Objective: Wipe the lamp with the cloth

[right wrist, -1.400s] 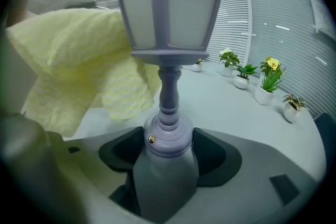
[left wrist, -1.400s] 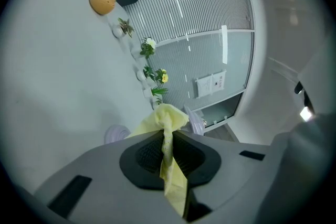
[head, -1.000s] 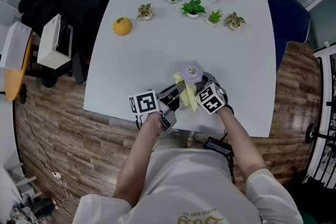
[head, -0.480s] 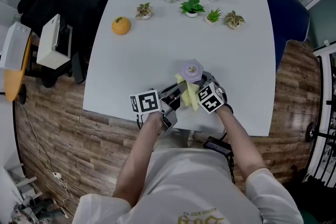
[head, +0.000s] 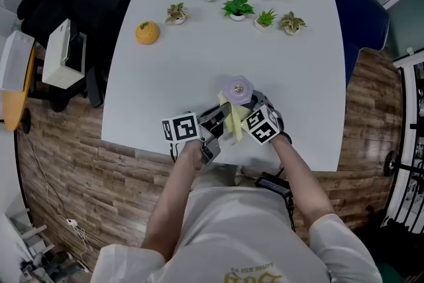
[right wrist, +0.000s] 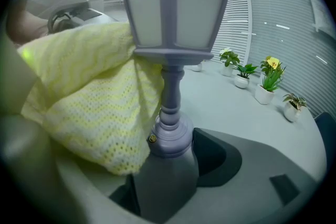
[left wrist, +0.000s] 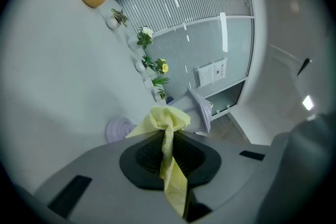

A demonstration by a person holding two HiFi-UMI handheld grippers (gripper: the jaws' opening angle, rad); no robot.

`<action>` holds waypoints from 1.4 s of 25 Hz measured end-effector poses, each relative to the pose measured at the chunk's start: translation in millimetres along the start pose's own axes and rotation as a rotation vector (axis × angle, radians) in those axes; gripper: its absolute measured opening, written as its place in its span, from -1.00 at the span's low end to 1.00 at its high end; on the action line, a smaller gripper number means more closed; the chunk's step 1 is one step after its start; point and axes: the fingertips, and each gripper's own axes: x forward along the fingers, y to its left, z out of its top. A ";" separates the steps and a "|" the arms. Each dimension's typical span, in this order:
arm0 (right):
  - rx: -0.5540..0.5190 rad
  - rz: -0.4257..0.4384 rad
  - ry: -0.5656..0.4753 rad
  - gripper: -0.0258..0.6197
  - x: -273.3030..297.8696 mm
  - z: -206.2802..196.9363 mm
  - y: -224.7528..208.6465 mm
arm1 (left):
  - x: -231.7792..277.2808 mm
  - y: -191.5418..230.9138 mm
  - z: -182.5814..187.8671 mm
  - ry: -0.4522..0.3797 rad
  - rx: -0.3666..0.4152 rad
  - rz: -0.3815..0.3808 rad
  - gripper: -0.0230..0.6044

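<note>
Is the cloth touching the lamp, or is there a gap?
Touching. The right gripper view shows the cloth pressed against the lamp, under the shade's rim and along the post, with no gap.

Yellow cloth (right wrist: pixel 89 97), lilac lamp (right wrist: pixel 173 8)
</note>
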 end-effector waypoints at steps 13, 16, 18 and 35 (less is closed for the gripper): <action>0.000 0.003 0.000 0.06 -0.9 -0.2 1.3 | 9.4 21.6 2.1 0.019 -0.011 0.041 -0.84; 0.000 0.004 -0.001 0.06 0.0 -0.9 0.2 | 13.7 25.7 2.6 0.028 -0.011 0.048 -0.84; 0.000 0.003 0.000 0.06 -0.5 -0.8 0.6 | 15.5 27.3 2.5 0.033 -0.008 0.050 -0.84; 0.001 -0.002 0.004 0.06 -0.6 -1.1 0.0 | 21.8 44.4 1.4 0.072 -0.002 0.077 -0.84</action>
